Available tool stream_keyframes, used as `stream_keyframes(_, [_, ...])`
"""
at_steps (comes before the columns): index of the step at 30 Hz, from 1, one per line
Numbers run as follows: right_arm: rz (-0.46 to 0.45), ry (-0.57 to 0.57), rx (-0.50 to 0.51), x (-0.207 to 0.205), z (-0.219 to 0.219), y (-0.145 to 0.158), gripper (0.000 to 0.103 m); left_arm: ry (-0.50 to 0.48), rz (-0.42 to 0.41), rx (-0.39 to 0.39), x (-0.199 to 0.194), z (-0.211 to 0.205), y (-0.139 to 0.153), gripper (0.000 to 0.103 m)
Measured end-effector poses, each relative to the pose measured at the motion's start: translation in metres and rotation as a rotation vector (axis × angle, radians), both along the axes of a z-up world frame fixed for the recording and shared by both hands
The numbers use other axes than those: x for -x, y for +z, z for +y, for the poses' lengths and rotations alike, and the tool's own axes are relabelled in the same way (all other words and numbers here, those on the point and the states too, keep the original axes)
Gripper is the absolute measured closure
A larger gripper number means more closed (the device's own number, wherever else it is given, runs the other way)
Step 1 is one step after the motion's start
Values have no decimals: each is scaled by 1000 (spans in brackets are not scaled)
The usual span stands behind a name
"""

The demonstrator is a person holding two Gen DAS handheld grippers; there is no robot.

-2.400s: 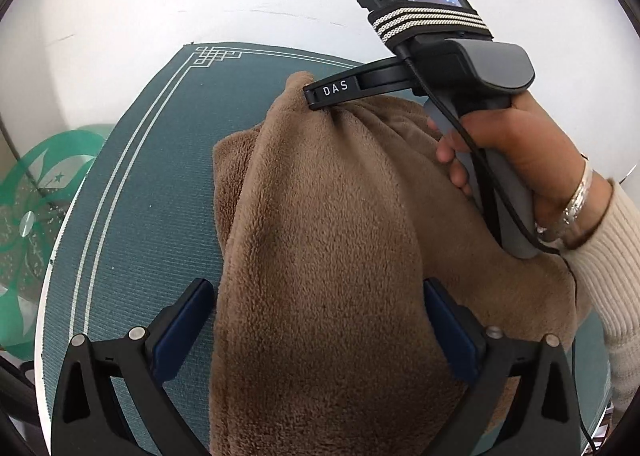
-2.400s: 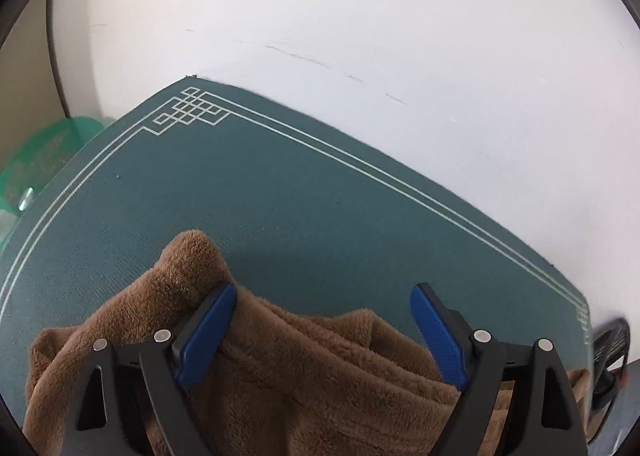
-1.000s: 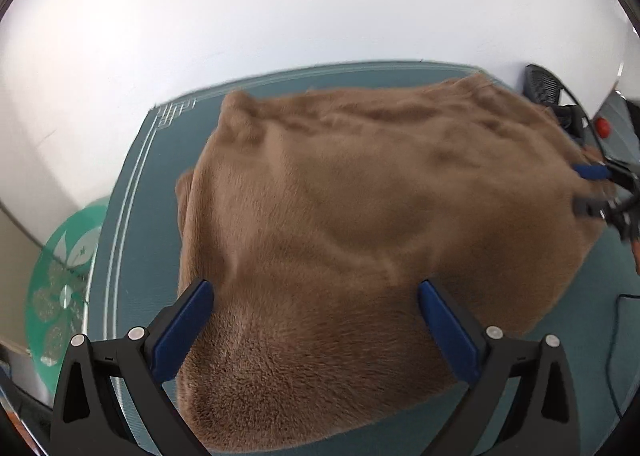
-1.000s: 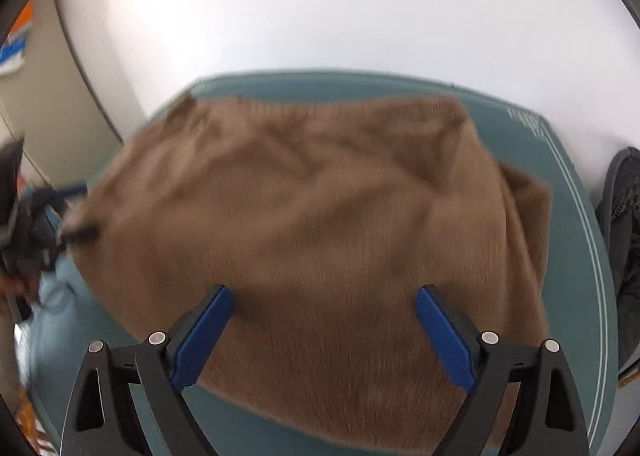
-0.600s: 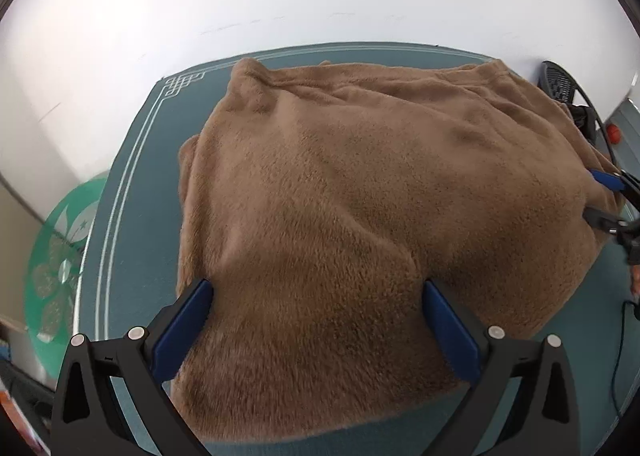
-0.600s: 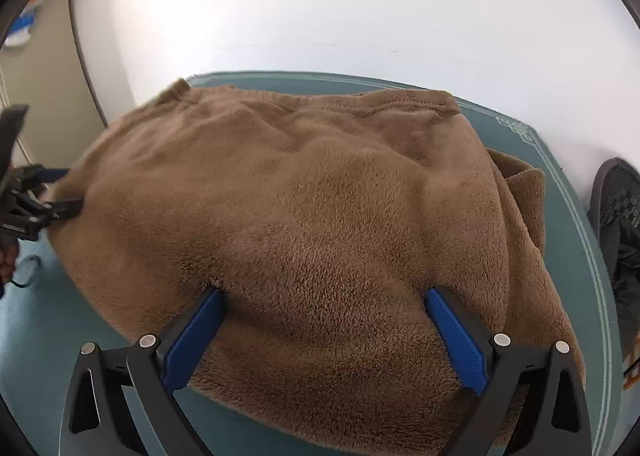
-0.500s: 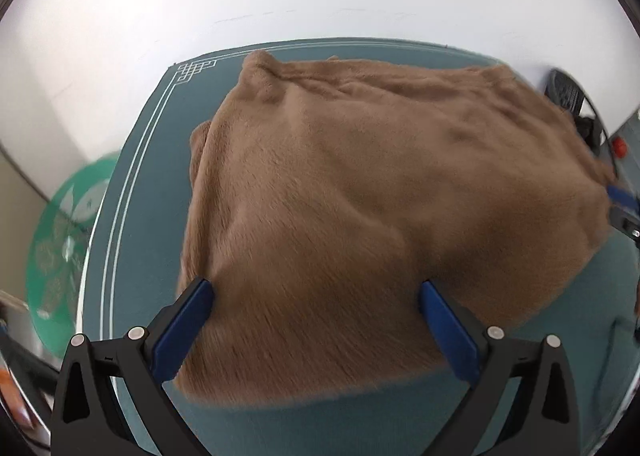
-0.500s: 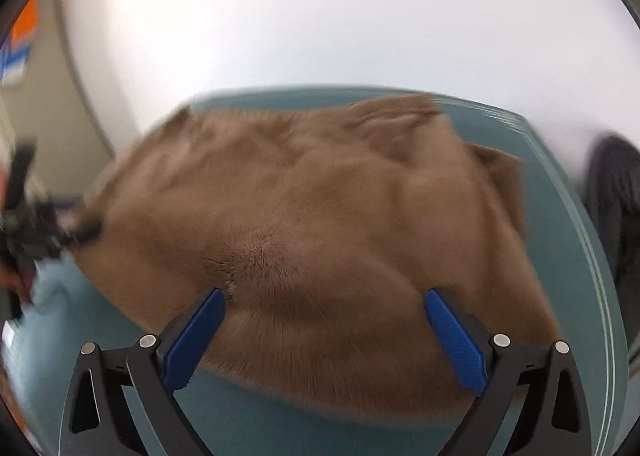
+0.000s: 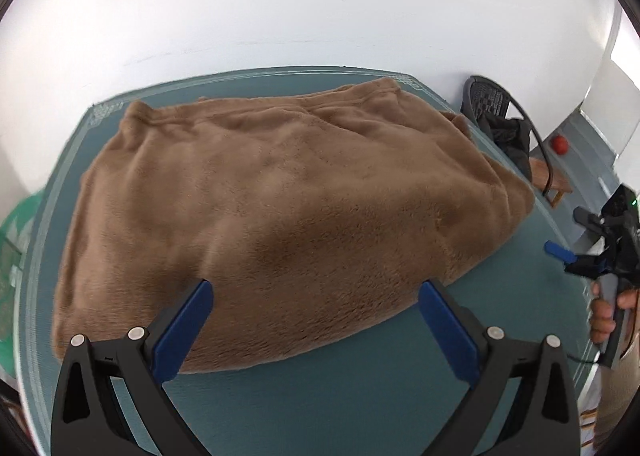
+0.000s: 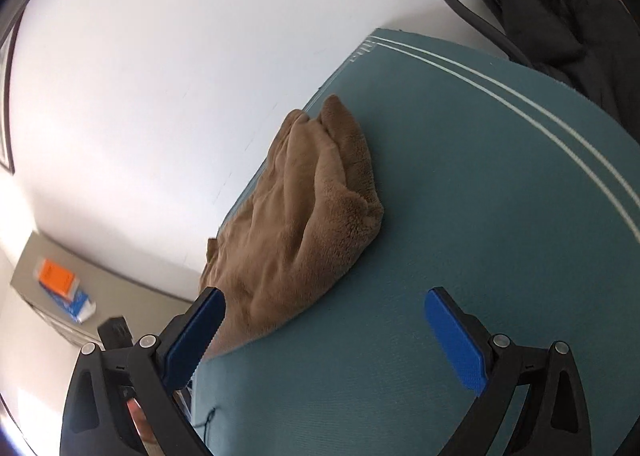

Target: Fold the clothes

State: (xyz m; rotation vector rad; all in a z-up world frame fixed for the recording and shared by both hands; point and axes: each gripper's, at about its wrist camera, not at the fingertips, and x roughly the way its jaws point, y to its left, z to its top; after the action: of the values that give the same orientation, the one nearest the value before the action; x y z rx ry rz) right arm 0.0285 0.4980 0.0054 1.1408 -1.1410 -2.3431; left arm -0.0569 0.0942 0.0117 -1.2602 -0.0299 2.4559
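Note:
A brown fleece garment [image 9: 280, 208] lies folded into a thick wide block on the teal mat [image 9: 360, 396]. My left gripper [image 9: 316, 320] hovers open over its near edge, with nothing between the blue pads. In the left wrist view my right gripper [image 9: 576, 240] is off the garment's right end, held by a hand [image 9: 608, 316]. In the right wrist view my right gripper [image 10: 320, 332] stands open and tilted, above bare mat [image 10: 460, 216], with the garment's end [image 10: 304, 216] ahead of its left finger.
A white wall rises right behind the mat. A black chair with dark cloth [image 9: 500, 116] stands at the back right, also seen as dark cloth [image 10: 560, 4]. A green patterned disc [image 9: 16, 224] sits off the mat's left edge. A grey cabinet [image 10: 60, 296] holds small boxes.
Both grippers have drawn back from the garment, which now lies flat and folded. The right gripper has swung off to the right end and tilted.

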Motion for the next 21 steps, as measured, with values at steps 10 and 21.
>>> stream_keyframes(10, [-92, -39, -62, 51, -47, -10, 1, 38, -67, -178, 9, -37, -29, 0])
stream_keyframes(21, [-13, -220, -134, 75, -72, -14, 2, 21, -59, -228, 9, -44, -34, 0])
